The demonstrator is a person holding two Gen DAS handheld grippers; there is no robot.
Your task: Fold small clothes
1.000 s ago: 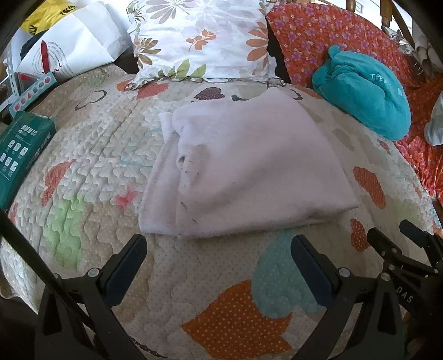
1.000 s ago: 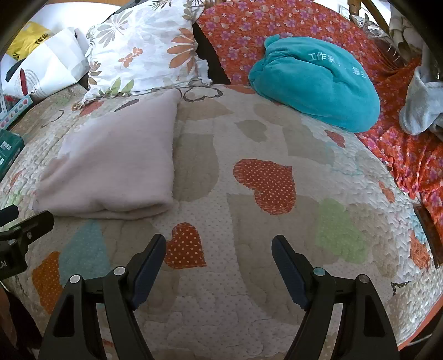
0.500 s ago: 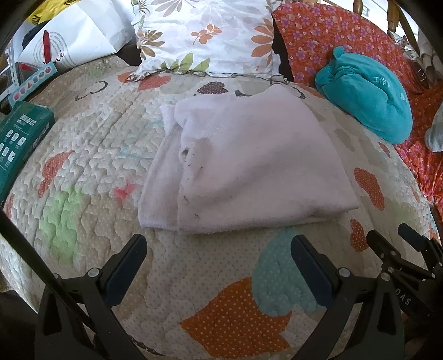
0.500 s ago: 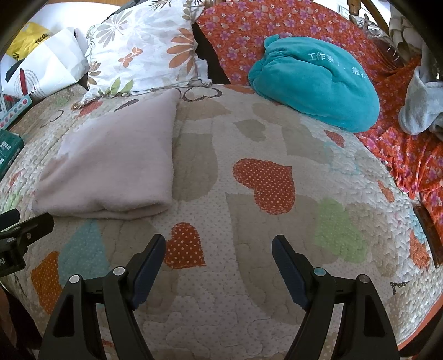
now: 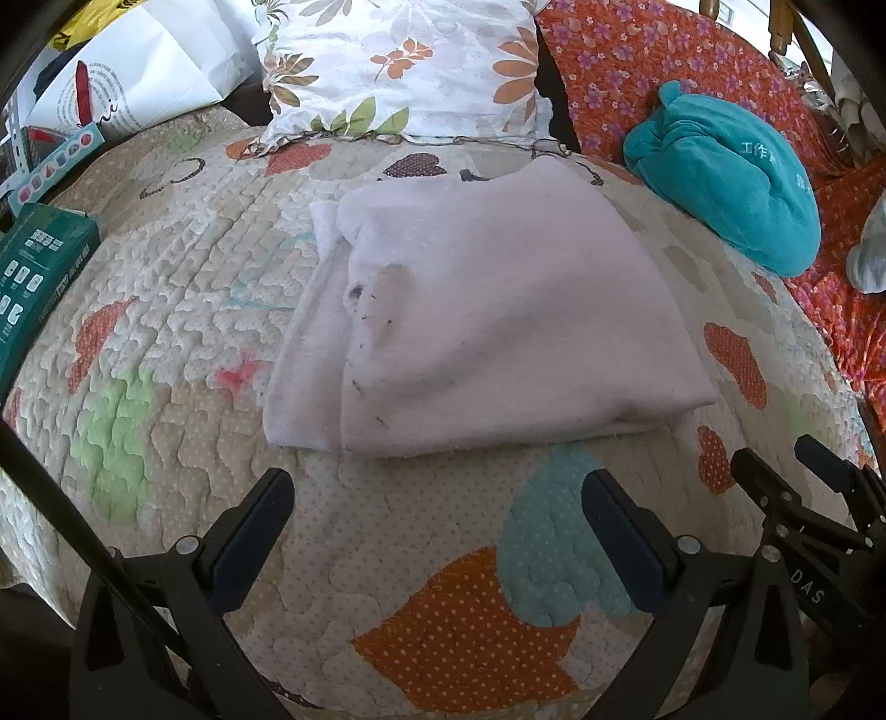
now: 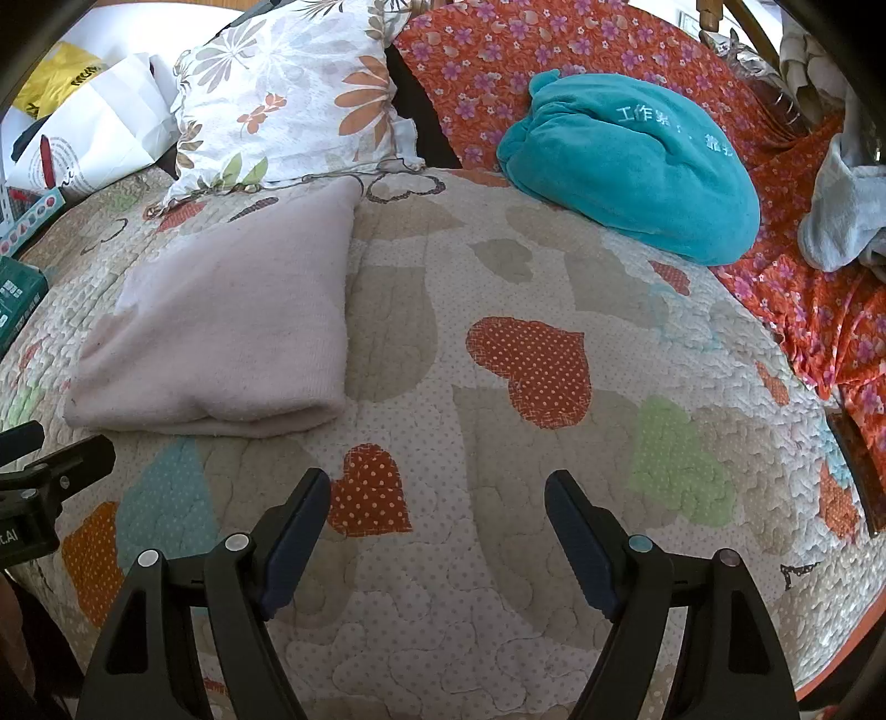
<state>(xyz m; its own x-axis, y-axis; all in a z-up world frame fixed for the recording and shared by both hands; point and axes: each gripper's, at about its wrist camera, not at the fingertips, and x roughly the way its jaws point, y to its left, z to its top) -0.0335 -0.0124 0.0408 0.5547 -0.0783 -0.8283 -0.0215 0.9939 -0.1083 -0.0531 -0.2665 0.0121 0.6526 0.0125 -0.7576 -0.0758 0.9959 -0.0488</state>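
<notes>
Both tongs, the left gripper point(image 5: 437, 520) and right gripper point(image 6: 437, 520), hang spread and empty over the heart quilt point(image 6: 526, 354). Folded pink cloth point(image 5: 487, 321) lies mid-quilt, before the floral pillow point(image 5: 404, 66), apart from both.

Heart-patterned quilt point(image 6: 526, 354), floral pillow point(image 5: 410, 61), orange floral bedspread point(image 6: 554, 50)

pale pink garment point(image 5: 498, 315), folded, lying flat

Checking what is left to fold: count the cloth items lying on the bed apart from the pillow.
3: pale pink folded garment mid-quilt, teal bundle behind it, grey-white cloth at far right edge. More may lie out of view.
</notes>
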